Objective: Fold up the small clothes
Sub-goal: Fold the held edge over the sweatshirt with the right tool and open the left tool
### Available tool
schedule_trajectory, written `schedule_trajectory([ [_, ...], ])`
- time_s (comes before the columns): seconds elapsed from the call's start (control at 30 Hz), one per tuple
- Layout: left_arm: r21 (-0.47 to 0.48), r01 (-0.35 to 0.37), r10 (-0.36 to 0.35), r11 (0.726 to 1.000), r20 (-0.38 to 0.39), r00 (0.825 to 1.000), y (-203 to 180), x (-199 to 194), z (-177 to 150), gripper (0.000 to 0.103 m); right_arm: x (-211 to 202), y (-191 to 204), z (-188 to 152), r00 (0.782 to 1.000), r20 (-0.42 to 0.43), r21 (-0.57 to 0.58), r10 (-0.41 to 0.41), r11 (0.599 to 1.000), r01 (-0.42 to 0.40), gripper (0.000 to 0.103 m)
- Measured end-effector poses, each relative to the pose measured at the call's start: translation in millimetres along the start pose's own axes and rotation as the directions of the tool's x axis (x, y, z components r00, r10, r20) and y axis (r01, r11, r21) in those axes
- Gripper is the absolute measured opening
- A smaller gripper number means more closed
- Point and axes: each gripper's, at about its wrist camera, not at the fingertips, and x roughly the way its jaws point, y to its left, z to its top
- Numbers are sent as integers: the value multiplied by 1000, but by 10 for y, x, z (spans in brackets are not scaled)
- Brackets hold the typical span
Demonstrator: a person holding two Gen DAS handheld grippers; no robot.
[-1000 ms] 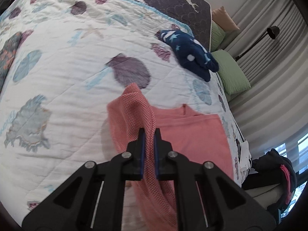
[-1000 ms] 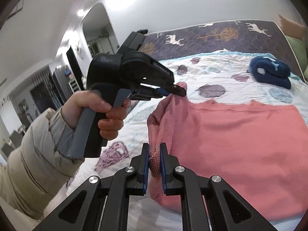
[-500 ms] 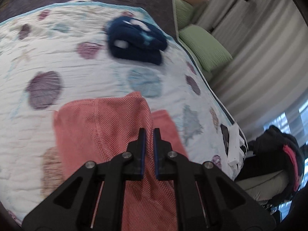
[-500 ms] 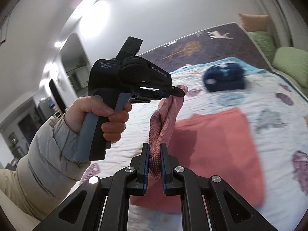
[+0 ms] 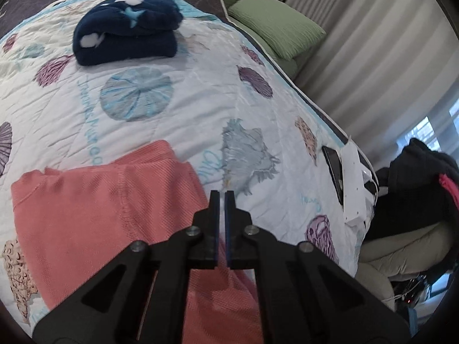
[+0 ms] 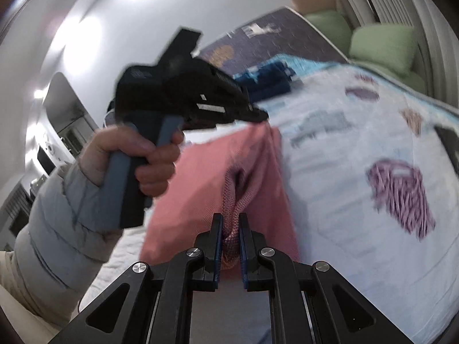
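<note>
Setting: a bed under a white quilt [image 5: 183,91] printed with seashells, green pillows [image 5: 275,25] along its far side, grey curtains [image 5: 373,43] behind.
Garment: a salmon-pink knit top [image 5: 94,209] lies partly on the quilt, one side lifted and carried across over the rest of it.
Left gripper [image 5: 221,197]: pointing steeply down over the pink top's edge; its jaws are closing to a thin slit, and from its own camera no cloth shows between the tips. In the right wrist view its tip [image 6: 258,114] meets the raised corner of the fabric, though blur hides whether it pinches it.
Right gripper [image 6: 230,223]: pressed together on a bunched fold of the pink top [image 6: 229,172], the cloth rising from between the blue pads.
Person: a hand [image 6: 137,157] in a pale padded sleeve [image 6: 63,218] grips the left tool's handle.
Also on the bed: a folded navy fleece with white stars [image 5: 126,28] near the headboard end, well apart from the pink top; a dark phone [image 5: 332,169] at the quilt's edge.
</note>
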Motion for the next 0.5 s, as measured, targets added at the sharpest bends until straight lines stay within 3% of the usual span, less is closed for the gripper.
schedule_trajectory([
  [0.17,22,-14,13,1000,58,998,27,-316,-98,6,16,-127,-101,999,-38,42,18,999,-16,9],
  [0.27,13,-34,32,999,91,995,109,-602,-300,20,0,-169,-96,999,-40,55,34,998,-31,9],
  [0.33,-1,-36,36,999,113,993,190,-809,-525,36,-11,-224,-73,997,-44,92,58,994,-54,9],
  [0.43,3,-73,72,997,128,989,306,-1045,-936,47,-89,-280,19,993,-29,157,115,981,-109,8],
  [0.5,-13,-134,134,991,118,984,398,-1122,-1200,49,-184,-245,104,995,3,134,98,986,-98,3],
])
